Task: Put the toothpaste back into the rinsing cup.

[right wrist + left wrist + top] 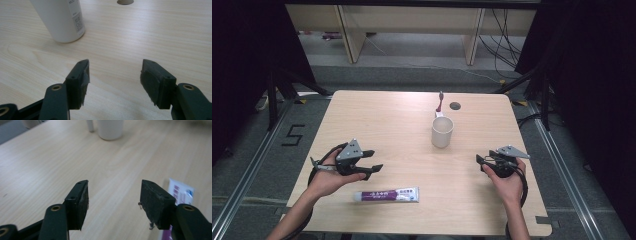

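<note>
Both grippers, left gripper (373, 161) and right gripper (481, 161), hover with fingers spread and empty, so I'd say the left must next drop onto the toothpaste tube (386, 194) at the counter's (377, 115) near edge.

The table (382, 125) has a pale wood-grain top, smooth and matt, with fine streaks running along it. The cup (442, 131) looks like smooth off-white ceramic or plastic with a dull sheen and a paper-like printed label. The toothpaste tube (386, 195) is glossy plastic, purple and white. The left gripper (113, 202) has matt black plastic jaws with brass-coloured rivets; its pads (152, 202) are rough, scuffed and frayed at the edges. The right gripper (113, 82) has the same matt black finish, its pads less worn.
</note>
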The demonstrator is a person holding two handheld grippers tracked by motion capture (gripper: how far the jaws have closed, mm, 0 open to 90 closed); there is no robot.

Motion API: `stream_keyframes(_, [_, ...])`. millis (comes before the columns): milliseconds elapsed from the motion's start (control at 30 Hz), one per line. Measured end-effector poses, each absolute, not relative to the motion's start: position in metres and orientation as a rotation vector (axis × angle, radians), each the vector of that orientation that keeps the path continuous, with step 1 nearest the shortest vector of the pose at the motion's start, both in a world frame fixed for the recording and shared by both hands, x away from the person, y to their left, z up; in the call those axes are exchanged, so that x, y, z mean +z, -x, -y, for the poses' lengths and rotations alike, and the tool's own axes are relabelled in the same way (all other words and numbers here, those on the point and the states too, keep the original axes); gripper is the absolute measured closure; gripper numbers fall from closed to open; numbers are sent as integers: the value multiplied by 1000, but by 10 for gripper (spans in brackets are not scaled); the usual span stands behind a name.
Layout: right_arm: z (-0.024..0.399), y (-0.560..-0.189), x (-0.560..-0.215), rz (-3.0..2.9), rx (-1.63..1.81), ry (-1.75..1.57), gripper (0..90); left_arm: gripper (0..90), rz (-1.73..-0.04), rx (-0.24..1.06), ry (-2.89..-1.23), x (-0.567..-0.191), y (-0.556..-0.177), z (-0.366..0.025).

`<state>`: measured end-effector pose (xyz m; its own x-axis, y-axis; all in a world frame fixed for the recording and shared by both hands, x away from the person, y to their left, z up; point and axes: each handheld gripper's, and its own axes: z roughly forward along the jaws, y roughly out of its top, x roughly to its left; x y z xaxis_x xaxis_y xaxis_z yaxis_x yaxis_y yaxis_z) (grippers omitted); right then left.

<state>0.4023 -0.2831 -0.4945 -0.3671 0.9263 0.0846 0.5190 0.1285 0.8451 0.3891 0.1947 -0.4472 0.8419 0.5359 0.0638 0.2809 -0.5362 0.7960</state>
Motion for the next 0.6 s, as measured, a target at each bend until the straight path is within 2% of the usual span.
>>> stream_keyframes(267, [279,-401,-495,-1956,1181,-1435,405,525,-393,175,-2496,-434,-388,-163])
stream_keyframes(433, [280,-400,-492,-1976,1153,-1434,404,526,-307,39,-2652,-439,-385,-141])
stream_keyframes(600, [281,-402,-492,-1981,1153,-1380,403,546,-205,-39,-2815,-444,-385,-126])
